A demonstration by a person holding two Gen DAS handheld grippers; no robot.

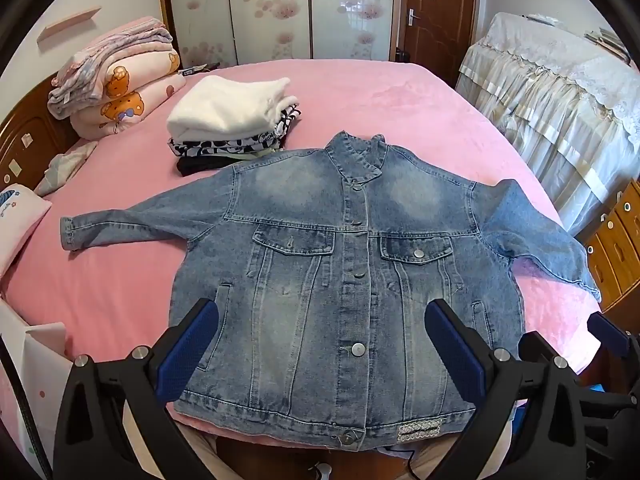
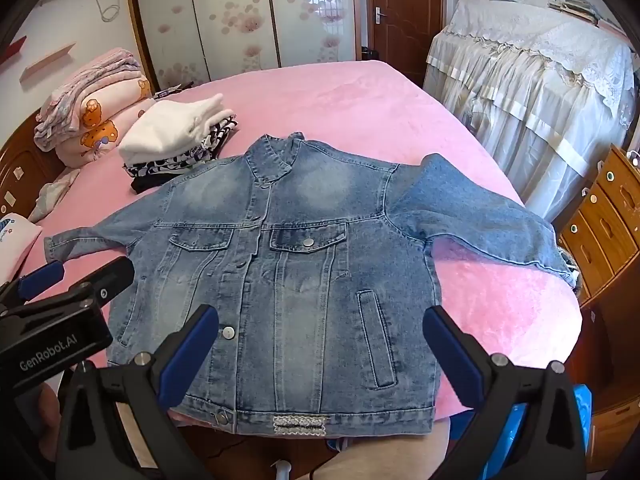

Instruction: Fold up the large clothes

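Note:
A blue denim jacket [image 1: 344, 264] lies flat and buttoned, front up, on the pink bed [image 1: 120, 292], collar away from me, both sleeves spread out. It also shows in the right wrist view [image 2: 288, 280]. My left gripper [image 1: 322, 320] is open and empty, hovering over the jacket's lower hem. My right gripper [image 2: 320, 328] is open and empty, over the lower right part of the jacket. The left gripper's body [image 2: 60, 320] shows at the left of the right wrist view.
A stack of folded clothes [image 1: 232, 120] with a white one on top sits beyond the jacket's left shoulder. Folded quilts [image 1: 116, 80] lie by the headboard. A lace-covered piece of furniture [image 1: 560, 92] and wooden drawers [image 1: 616, 248] stand to the right.

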